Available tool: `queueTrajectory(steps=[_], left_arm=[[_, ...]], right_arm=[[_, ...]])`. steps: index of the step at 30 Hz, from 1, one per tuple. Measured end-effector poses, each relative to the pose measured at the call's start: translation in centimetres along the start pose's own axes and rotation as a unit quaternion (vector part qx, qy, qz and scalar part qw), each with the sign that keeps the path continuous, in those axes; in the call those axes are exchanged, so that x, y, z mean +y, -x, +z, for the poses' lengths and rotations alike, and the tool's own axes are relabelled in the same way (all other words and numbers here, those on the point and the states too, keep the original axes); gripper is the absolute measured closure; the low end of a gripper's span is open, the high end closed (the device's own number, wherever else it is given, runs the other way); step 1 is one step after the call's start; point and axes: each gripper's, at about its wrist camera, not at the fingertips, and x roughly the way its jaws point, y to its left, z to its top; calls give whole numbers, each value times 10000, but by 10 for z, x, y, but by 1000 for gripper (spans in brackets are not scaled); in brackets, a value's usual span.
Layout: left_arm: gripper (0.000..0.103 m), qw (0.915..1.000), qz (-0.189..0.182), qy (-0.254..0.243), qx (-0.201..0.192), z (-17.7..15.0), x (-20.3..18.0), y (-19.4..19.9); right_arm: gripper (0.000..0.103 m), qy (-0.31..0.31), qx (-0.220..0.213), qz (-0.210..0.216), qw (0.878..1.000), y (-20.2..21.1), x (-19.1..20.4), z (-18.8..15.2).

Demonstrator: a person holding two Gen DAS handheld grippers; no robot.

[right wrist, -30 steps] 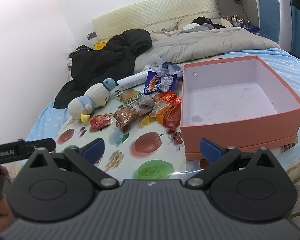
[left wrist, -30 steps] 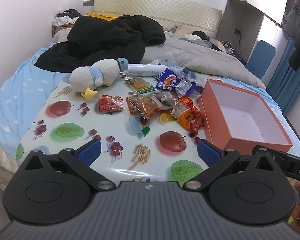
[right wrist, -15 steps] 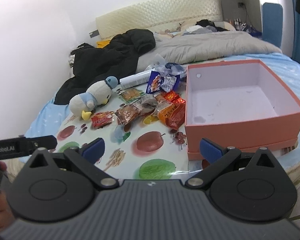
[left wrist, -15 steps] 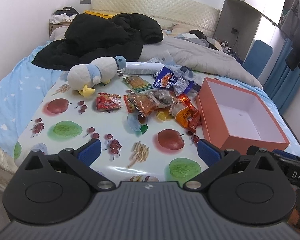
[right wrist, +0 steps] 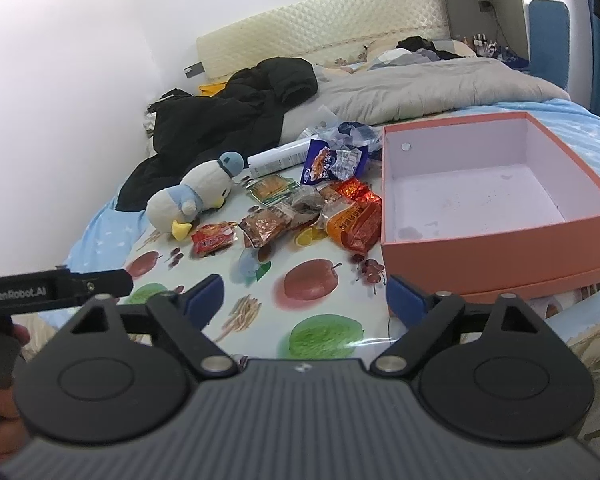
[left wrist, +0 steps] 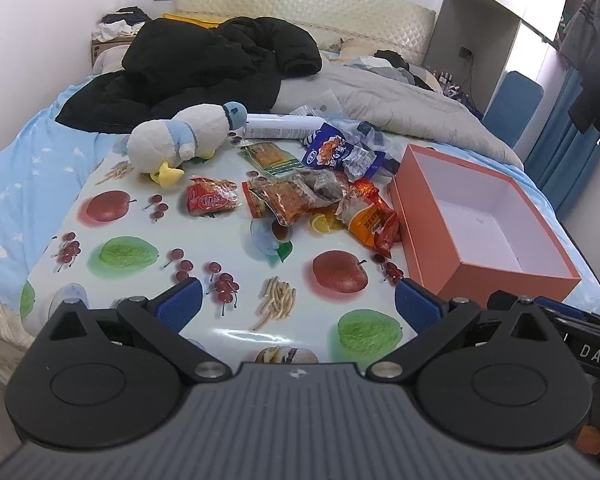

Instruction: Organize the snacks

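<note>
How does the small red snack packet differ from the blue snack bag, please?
The red packet is smaller and lies alone on the fruit-print cloth, near the plush penguin. The blue bag is larger, crumpled, and sits farther back in the pile, by the white tube. Both lie outside the orange box, untouched by either gripper.

Crinkled snack packets [left wrist: 300,196] lie heaped just beside the open, empty orange box [left wrist: 484,216].

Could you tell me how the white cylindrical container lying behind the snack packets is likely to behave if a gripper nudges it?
The white cylinder lies on its side on the glossy fruit-print cloth, so it would probably roll rather than slide. The plush penguin and blue snack packet close by may stop it. Its smooth round wall looks slippery to pinch.
</note>
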Motion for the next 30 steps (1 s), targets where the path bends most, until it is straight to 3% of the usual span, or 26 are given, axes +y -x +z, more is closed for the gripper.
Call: queueTrajectory(steps=[6,14,23,26,30], left_arm=[[0,10000,9,-13,39,-1,0,-5],[0,9999,49,19,108,-4,11,-13],[0,9999,20,-35,119,-8,17,-26],[0,9997,92,-166,162,-9,18,-40],[0,9995,127,-276,102,-4,22,-60]], right_arm=[[16,-24,-16,-49,10000,-3,-1,-2],[16,-179,-123,-571,9981,-11,-9,-9],[16,-101,-97,-465,9988,-16,-3,-12],[16,-51,-73,-286,9996,-20,-5,-13],[17,35,-109,-367,9993,-30,-4,-11]])
